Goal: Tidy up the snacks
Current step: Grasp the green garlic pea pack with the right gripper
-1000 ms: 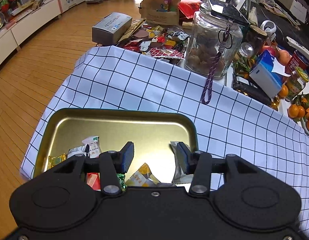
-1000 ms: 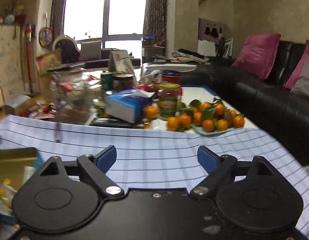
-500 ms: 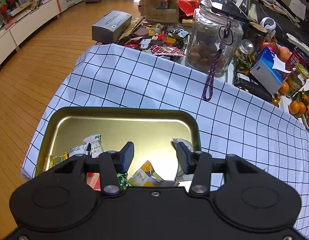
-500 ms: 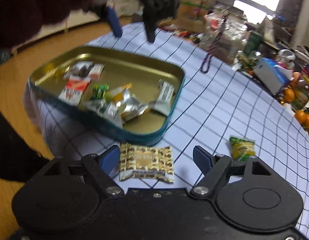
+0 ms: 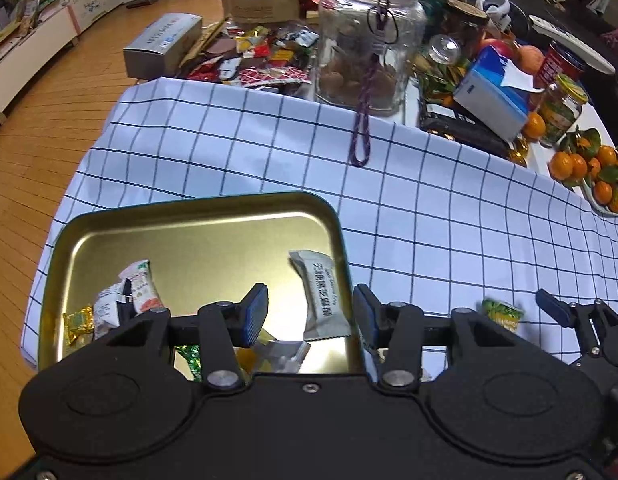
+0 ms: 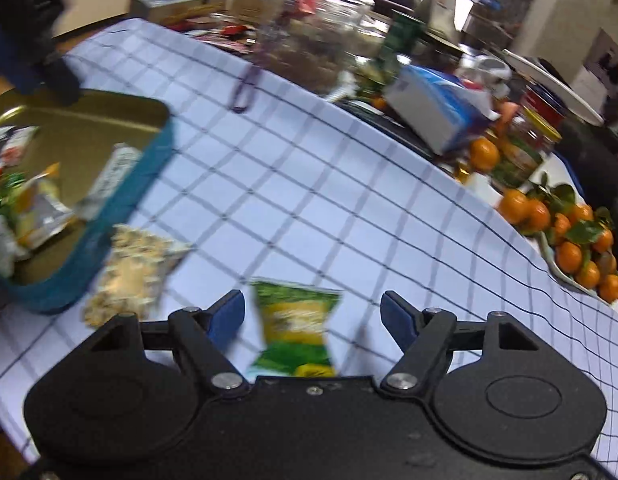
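A gold tin tray [image 5: 197, 220] with teal walls [image 6: 125, 200] sits on the checked cloth and holds several wrapped snacks, among them a grey packet [image 5: 321, 296]. My left gripper [image 5: 309, 312] is open and empty above the tray's near right corner. My right gripper [image 6: 313, 312] is open, its jaws on either side of a green and yellow snack packet [image 6: 297, 320] lying on the cloth; the packet also shows in the left wrist view [image 5: 503, 314]. A brown patterned packet [image 6: 129, 272] lies beside the tray's wall.
A large glass jar [image 5: 365, 40] with a purple cord [image 5: 361, 136] stands at the back. A blue tissue box [image 5: 493, 96], jars and a dish of tangerines [image 6: 569, 236] crowd the right. Loose wrappers [image 5: 265, 60] and a grey box [image 5: 161, 44] lie behind the cloth.
My right gripper swung down from facing the room to the cloth, then moved right from the brown packet to the green packet. My left gripper shifted slightly right over the tray.
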`<state>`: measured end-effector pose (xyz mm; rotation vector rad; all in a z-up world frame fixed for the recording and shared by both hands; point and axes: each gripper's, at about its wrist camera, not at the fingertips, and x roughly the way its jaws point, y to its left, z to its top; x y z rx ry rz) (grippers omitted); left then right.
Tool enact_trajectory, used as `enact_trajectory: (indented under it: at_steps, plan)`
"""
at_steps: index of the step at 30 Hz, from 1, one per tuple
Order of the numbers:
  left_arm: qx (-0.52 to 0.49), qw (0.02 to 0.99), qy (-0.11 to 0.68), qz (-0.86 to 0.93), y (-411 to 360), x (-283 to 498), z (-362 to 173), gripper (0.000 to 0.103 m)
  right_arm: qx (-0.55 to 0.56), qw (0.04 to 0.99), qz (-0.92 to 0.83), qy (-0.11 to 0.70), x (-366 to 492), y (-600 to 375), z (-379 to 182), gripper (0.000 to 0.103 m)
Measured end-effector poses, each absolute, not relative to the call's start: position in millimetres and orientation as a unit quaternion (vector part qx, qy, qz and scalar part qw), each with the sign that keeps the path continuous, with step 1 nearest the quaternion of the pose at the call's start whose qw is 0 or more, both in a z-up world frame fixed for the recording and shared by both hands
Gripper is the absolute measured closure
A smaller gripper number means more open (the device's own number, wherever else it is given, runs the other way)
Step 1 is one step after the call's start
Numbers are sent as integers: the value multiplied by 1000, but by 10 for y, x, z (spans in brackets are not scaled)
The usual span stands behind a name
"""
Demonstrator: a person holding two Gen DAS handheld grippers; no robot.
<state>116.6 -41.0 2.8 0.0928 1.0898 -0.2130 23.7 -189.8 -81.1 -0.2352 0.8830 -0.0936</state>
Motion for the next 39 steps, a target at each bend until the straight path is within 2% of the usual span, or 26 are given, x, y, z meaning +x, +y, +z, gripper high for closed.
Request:
enact_trajectory:
  at_steps: [2,7,13,23,26,32,39]
  plan:
    - [42,848,518,-99,-425,1173,24,49,-84,905,-31,416,190,-1939,-750,41]
    - [27,850,520,-80,-375,1222,19,49,-87,912,74,393,56,-1605,-708,41]
    - [16,846,528,-68,-282,1270,-12,49,-89,897,133,412,120,-1311,-830,41]
    - [19,845,528,-90,-370,1241,27,49,-108,905,-25,411,408,-1729,-925,43]
    - [22,844,529,-90,-397,1237,15,49,-68,911,-77,400,374,-1975,-836,43]
    - [30,843,529,-94,-437,1225,-6,49,93,900,-91,417,225,-2358,-759,41]
    - [37,841,531,-102,-500,1233,-14,49,126,879,-99,448,223,-2370,-819,41]
